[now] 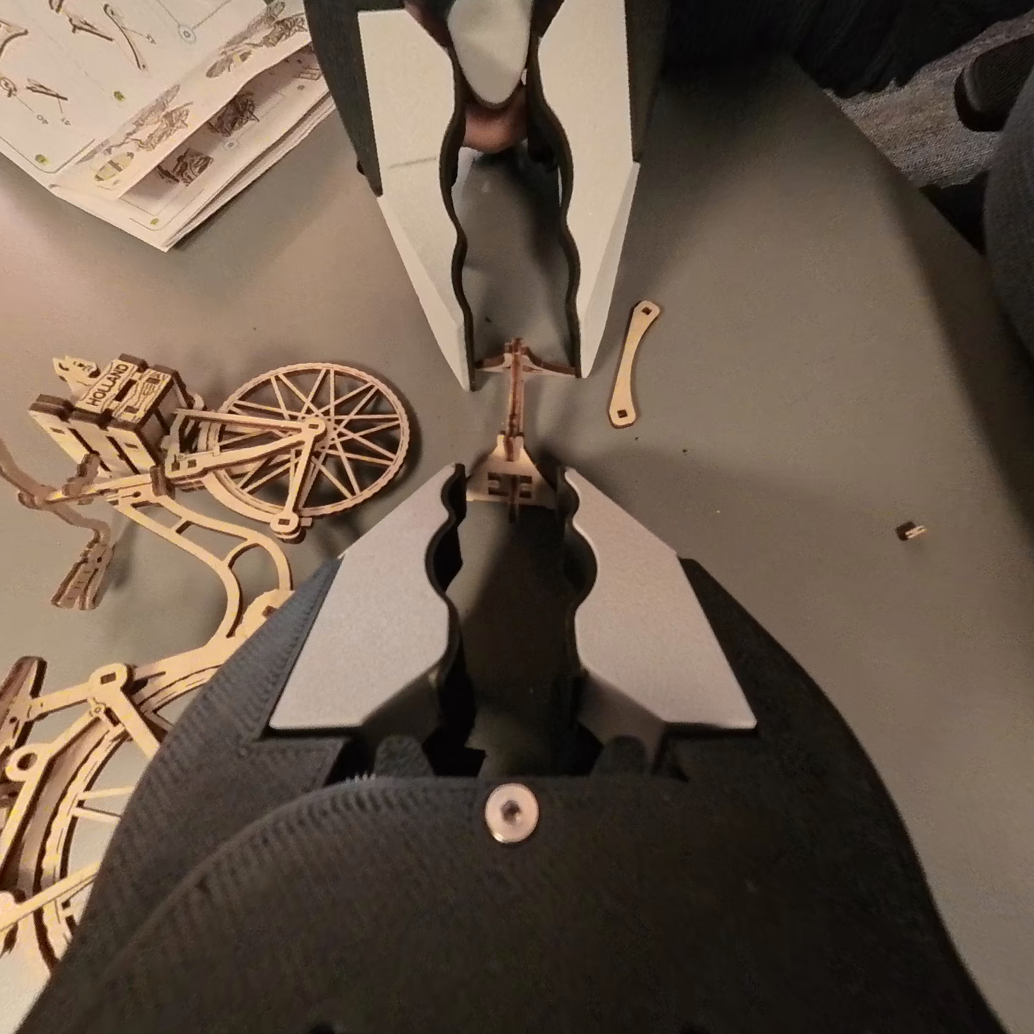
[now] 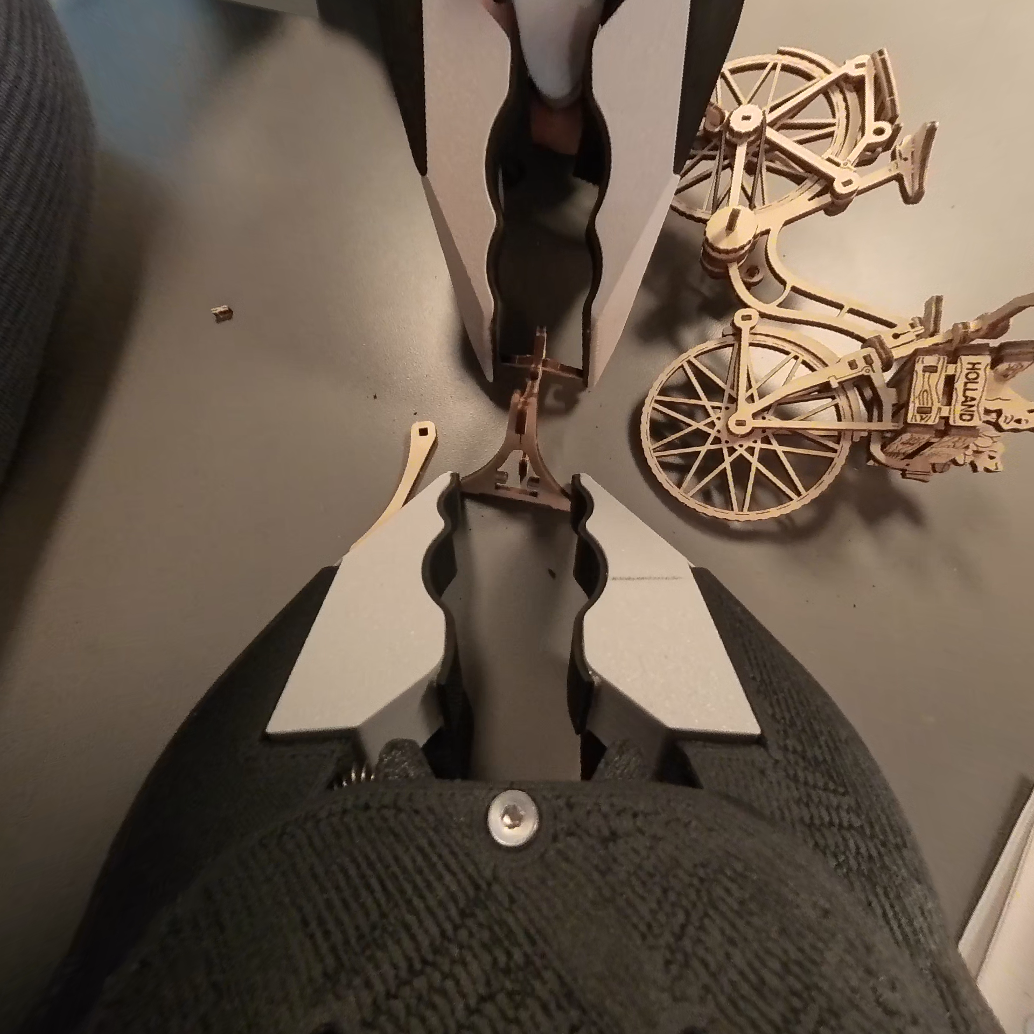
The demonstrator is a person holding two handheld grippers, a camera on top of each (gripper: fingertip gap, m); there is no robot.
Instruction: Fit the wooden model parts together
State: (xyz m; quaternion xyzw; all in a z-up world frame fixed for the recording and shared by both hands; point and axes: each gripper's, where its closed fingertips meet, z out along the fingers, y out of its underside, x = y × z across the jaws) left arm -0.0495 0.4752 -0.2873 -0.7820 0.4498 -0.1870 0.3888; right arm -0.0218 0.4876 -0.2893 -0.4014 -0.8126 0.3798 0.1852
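Both grippers meet nose to nose over the grey bench [image 1: 783, 391], sharing one small wooden sub-assembly [image 1: 512, 425] between them. The left gripper [image 1: 512, 492] has its fingers drawn in narrow on the flared, slotted end of the piece; the right gripper [image 1: 526, 372] pinches the far end, where a short crossbar sits at the tip. From the right wrist view the arrangement looks mirrored: the right gripper [image 2: 517, 492] shows a triangular, slotted plate clamped between its fingers, the left gripper [image 2: 540, 375] the crossbar end, so I cannot say for certain which end belongs to which.

The piece hangs just above the bench, its long axis running straight along the line from one gripper to the other, its thin spine edge-on.

I take this to be a press-fit in hand: the two ends being pushed or aligned along that axis. The next move likely calls for a steady, straight squeeze with no twist, since the spine looks thin enough to snap.

A loose curved strip [image 1: 632, 366] lies just beside the right gripper's fingers, a tiny wooden block [image 1: 911, 530] lies farther off, and the mostly built wooden bicycle [image 1: 235, 447] rests on its side near the instruction sheets [image 1: 140, 100].
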